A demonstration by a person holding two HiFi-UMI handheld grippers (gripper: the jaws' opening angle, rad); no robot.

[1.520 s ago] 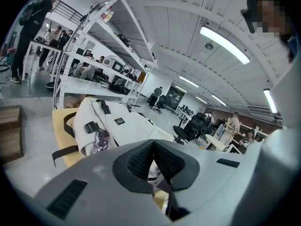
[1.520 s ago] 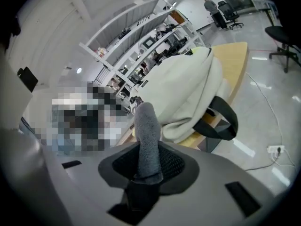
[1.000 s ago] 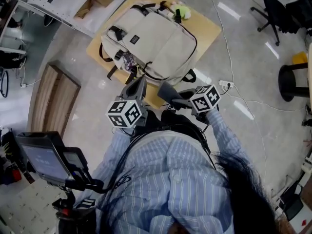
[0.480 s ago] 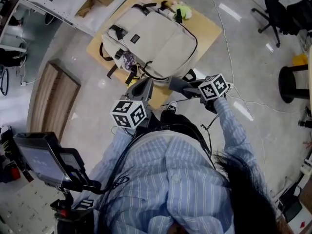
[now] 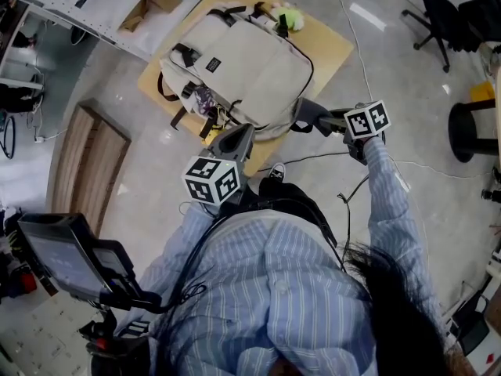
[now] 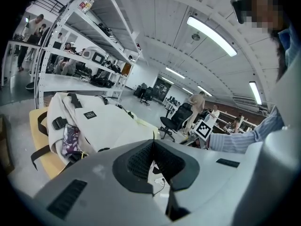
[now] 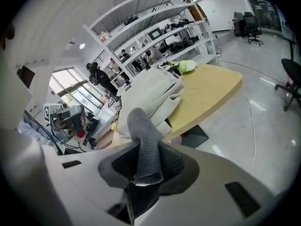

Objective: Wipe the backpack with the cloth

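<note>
Left claw (image 6: 153,146): closed, pads together at the tip, nothing between them. In the head view it points at the near edge of the desk (image 5: 333,47), just short of the backpack (image 5: 243,65).
Right claw (image 7: 146,166): closed on the cloth (image 7: 141,131). In the head view it sits at the near right corner of the backpack, at the edge of the desk.
Cloth: grey and folded. It is pinched between the right claw's pads and stands out past the tips as a rounded stub. From the right gripper view it lies in front of the backpack; contact with the backpack cannot be determined.
Backpack: beige with black straps and buckles. It lies flat, front panel up, and covers most of the desk. A black label patch (image 5: 211,66) is on the front panel. A small patterned item (image 5: 205,96) hangs at the side near the left claw.
Desk: light wood top with a rounded corner. The part to the right of the backpack is bare.
Yellow-green object (image 5: 291,19): rests at the far end of the backpack, against its top handle.
Sleeve (image 5: 391,202): striped blue; the arm reaches forward to the right claw.
Surroundings: white shelving rack (image 6: 70,55) behind the desk, an office chair (image 5: 438,14) well apart at the right, and a cable (image 5: 362,69) lying on the floor beside the desk.
</note>
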